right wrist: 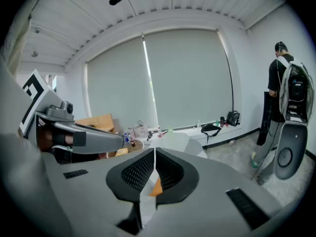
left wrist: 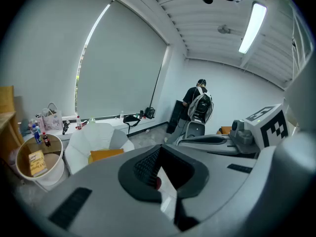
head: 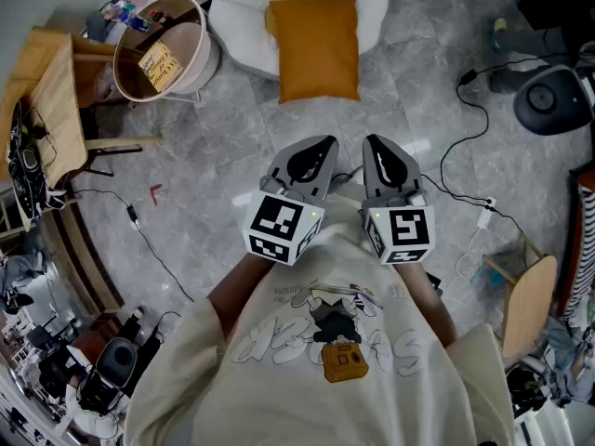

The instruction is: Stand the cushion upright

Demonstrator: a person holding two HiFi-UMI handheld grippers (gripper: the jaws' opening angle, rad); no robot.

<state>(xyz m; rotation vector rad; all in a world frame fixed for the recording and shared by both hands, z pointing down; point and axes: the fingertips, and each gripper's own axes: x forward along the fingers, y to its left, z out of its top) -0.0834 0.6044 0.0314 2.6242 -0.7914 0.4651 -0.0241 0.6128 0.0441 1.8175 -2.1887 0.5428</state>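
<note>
Left gripper [head: 314,156] and right gripper [head: 381,156] both clenched, empty. Cushion [head: 313,48] at 12 o'clock, touching chair [head: 237,17]. The right gripper view shows only a sliver of it.

- Bare floor [head: 325,119] runs from the left gripper [head: 323,145] and right gripper [head: 374,145] toward 12 o'clock. Both have their jaws together, and nothing stands on that strip.
- At 12 o'clock the strip ends at the white seat [head: 237,26], with the cushion [head: 313,46] lying flat on it.
- At 10 to 11 o'clock a round tub [head: 203,68] stands just beside the seat and narrows any way round on that side.
- Wooden furniture [head: 56,100] blocks 9 to 10 o'clock.
- A black cable [head: 153,247] trails over the floor at 8 o'clock.
- More cables [head: 468,79] loop at 2 to 3 o'clock, near a round black device [head: 553,100].
- A wooden stool [head: 525,305] stands at 4 o'clock.
</note>
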